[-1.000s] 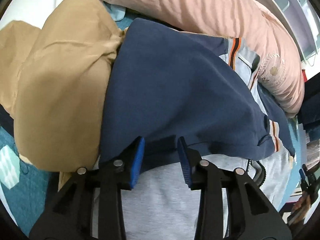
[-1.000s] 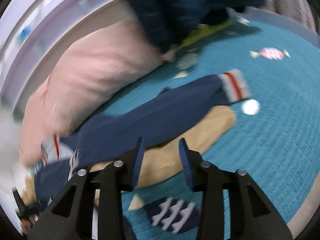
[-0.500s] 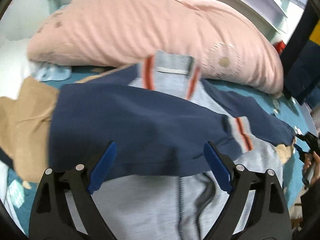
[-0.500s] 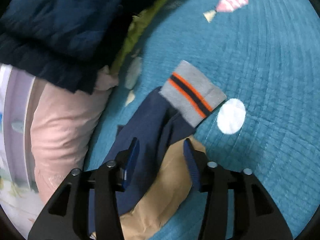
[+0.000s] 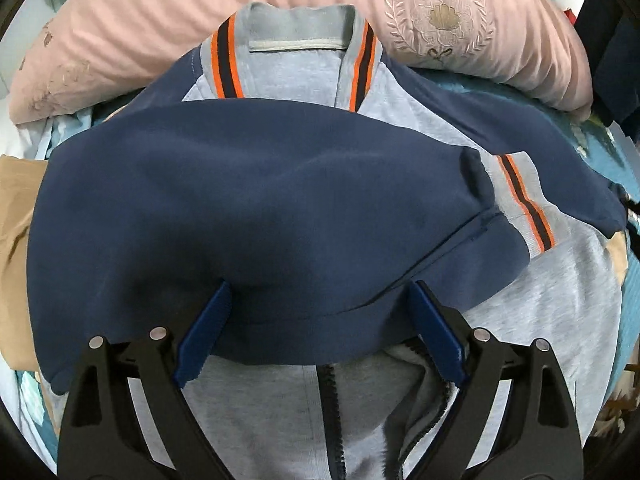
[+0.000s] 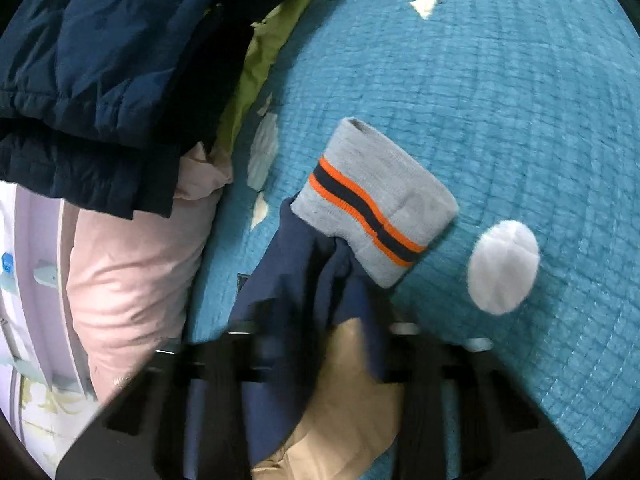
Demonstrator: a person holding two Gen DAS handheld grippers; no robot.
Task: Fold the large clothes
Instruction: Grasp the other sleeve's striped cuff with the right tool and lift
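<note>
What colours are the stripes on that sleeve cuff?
Orange, navy, orange on the grey sleeve cuff, clearest in the right wrist view.

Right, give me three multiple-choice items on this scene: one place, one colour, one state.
1. The striped grey knit cuff lies on: A a bare floor; B the teal quilted bedspread; C a dark puffer jacket.
2. The embroidered pillow is: A white; B green; C pink.
3. The left gripper is: A open; B shut on the zipper; C out of view.
Answers: B, teal quilting surrounds the cuff; C, pink fabric bears the wreath; A, its jaws stand far apart.
</note>
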